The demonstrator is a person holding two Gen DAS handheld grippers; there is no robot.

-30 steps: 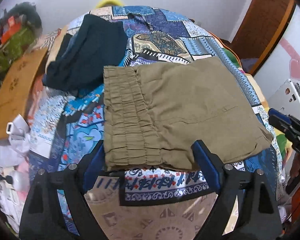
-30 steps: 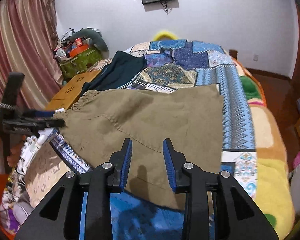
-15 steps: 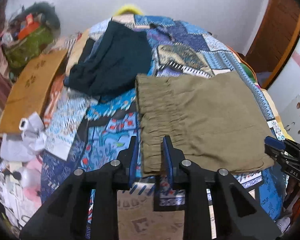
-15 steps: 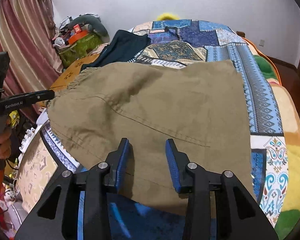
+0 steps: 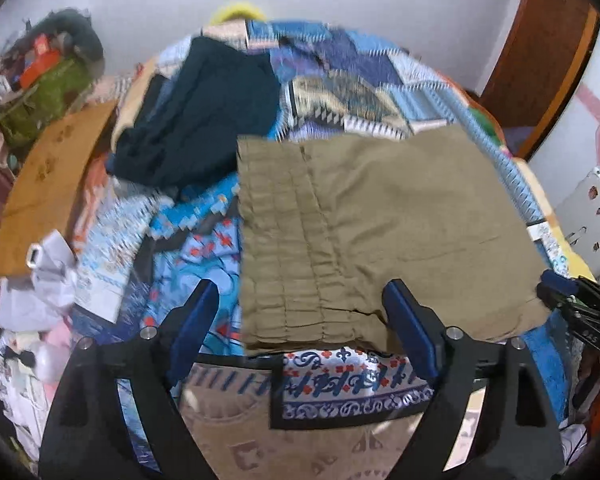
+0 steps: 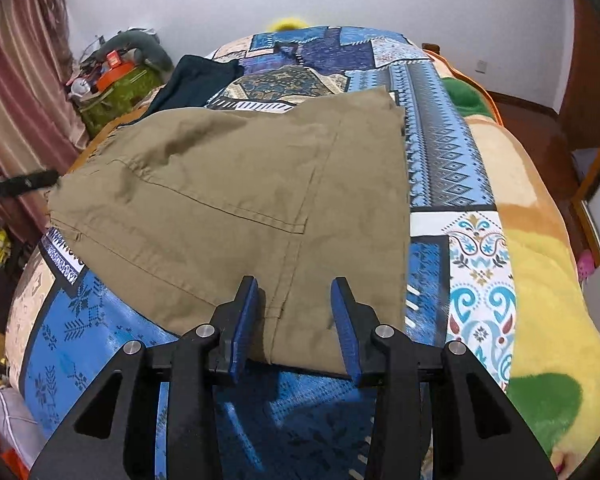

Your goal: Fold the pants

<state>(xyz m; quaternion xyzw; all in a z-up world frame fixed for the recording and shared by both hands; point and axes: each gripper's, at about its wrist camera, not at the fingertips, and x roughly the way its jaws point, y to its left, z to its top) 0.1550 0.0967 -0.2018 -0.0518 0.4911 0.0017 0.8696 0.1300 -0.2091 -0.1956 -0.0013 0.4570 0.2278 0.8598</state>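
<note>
The khaki pants (image 5: 380, 232) lie folded flat on the bed's patchwork quilt (image 6: 440, 168), with the left gripper (image 5: 300, 320) spread wide around the waistband corner and the right gripper (image 6: 296, 320), fingers parted and empty, over the opposite near edge, probably poised for another fold.

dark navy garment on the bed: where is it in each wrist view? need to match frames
Left wrist: dark navy garment, upper left of centre, beyond the khaki pants waistband.
Right wrist, upper left, partly hidden behind the pants.
Shared landmark: yellow object at the bed's far end.
</note>
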